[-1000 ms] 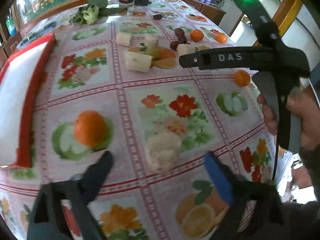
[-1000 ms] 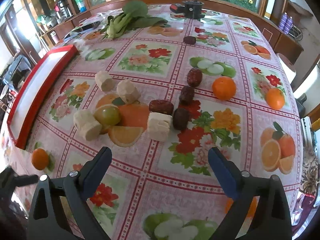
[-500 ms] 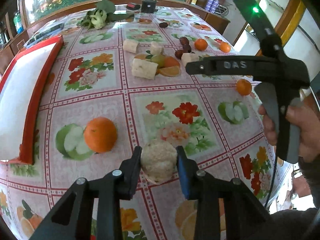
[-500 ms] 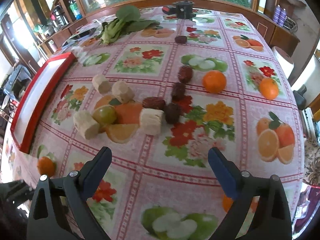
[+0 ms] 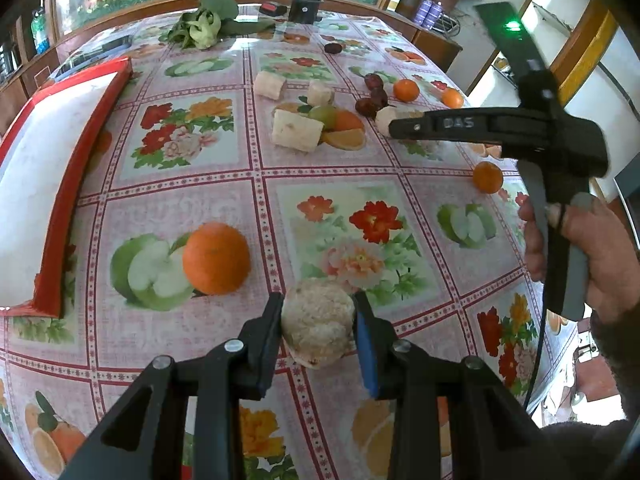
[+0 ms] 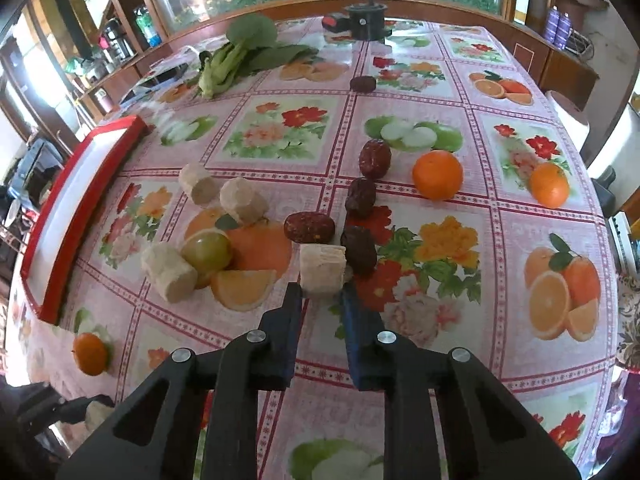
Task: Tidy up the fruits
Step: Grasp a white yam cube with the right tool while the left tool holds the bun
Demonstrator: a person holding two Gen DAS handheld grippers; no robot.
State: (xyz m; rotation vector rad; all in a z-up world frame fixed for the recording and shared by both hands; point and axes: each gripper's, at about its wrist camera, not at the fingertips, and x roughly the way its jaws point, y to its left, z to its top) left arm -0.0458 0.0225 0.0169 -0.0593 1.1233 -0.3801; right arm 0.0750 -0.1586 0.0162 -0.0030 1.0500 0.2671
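Note:
My left gripper [image 5: 318,312] is shut on a pale beige cut fruit chunk [image 5: 318,322], held just above the flowered tablecloth. An orange [image 5: 216,258] sits just left of it. My right gripper [image 6: 322,294] has its jaws narrowed around the near end of another beige chunk [image 6: 322,270], which rests on the cloth; I cannot tell if they grip it. Beside that chunk lie dark red dates [image 6: 310,227], a green fruit [image 6: 208,249], more beige chunks [image 6: 168,272] and oranges [image 6: 437,175]. A red-rimmed white tray [image 5: 60,196] lies at the left.
Leafy greens [image 6: 244,56] and a black device [image 6: 366,20] sit at the table's far end. A small orange [image 6: 91,353] lies near the front left edge in the right wrist view. The right gripper's body [image 5: 520,132] crosses the left wrist view at the right.
My left gripper closed on the beige chunk and lifted it slightly. My right gripper moved forward to the other chunk and its jaws narrowed from wide open.

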